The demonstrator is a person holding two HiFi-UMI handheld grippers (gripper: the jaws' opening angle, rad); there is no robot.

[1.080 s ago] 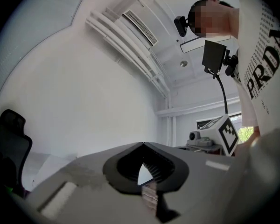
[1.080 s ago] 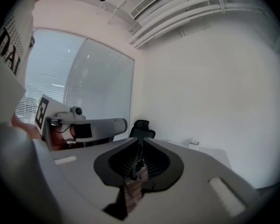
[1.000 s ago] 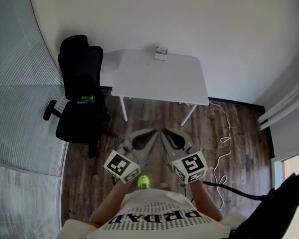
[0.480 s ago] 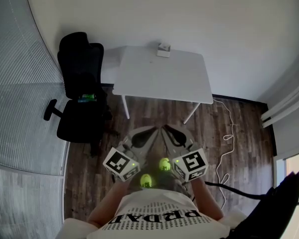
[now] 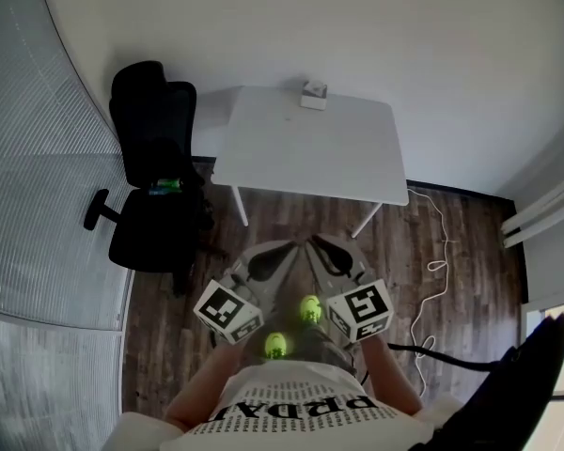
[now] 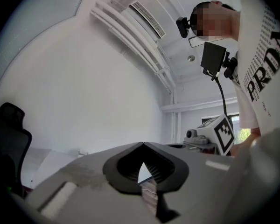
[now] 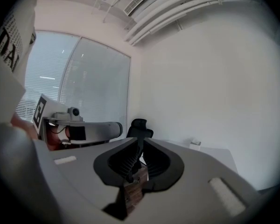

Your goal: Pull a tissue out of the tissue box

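tissue box (image 5: 313,95) at far edge of table (image 5: 305,153), chair (image 5: 150,163) left of it

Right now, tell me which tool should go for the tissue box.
Right, but only just. The tissue box sits at the far edge of the white table, nearly straight ahead of the right tool; the left tool would have to angle across. Both are far from it.
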